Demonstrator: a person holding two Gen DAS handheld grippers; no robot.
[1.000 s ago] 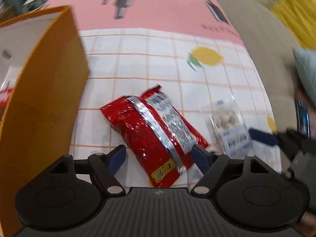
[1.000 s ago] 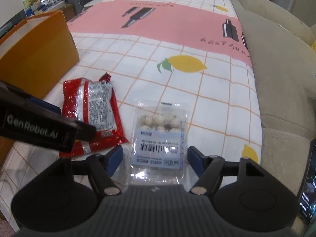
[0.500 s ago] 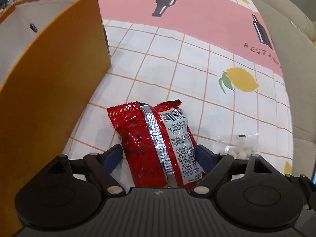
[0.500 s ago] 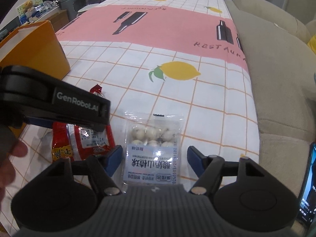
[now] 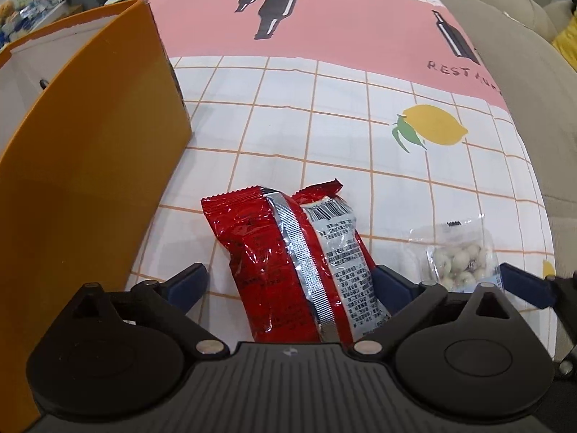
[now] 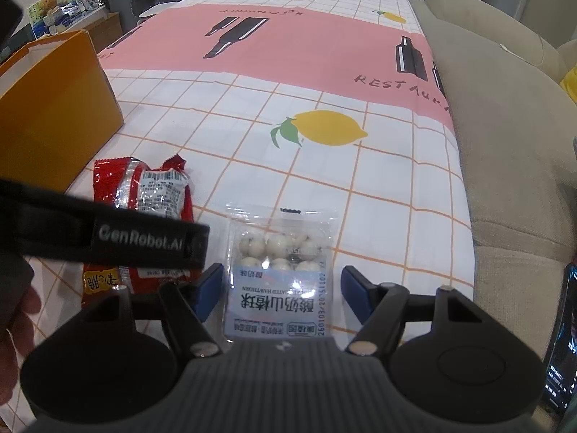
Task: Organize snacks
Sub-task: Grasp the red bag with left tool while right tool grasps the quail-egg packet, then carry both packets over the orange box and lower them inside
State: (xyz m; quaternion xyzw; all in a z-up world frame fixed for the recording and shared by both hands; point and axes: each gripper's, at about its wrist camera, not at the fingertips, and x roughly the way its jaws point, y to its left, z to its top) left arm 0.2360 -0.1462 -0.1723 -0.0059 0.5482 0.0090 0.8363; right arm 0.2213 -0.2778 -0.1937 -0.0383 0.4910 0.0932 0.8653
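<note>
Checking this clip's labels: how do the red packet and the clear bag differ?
The red packet is opaque foil, lying back side up with its seam and barcode showing; the clear bag is see-through, showing pale round balls above a printed label. The packet is longer and lies nearer the orange box; the bag lies nearer the sofa. Both lie flat on the tablecloth, each between open jaws.

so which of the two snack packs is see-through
The clear pack of white balls, lying between the right claw's fingers: you can see the balls through it. The red foil pack beside it, nearer the orange box, is opaque.
</note>
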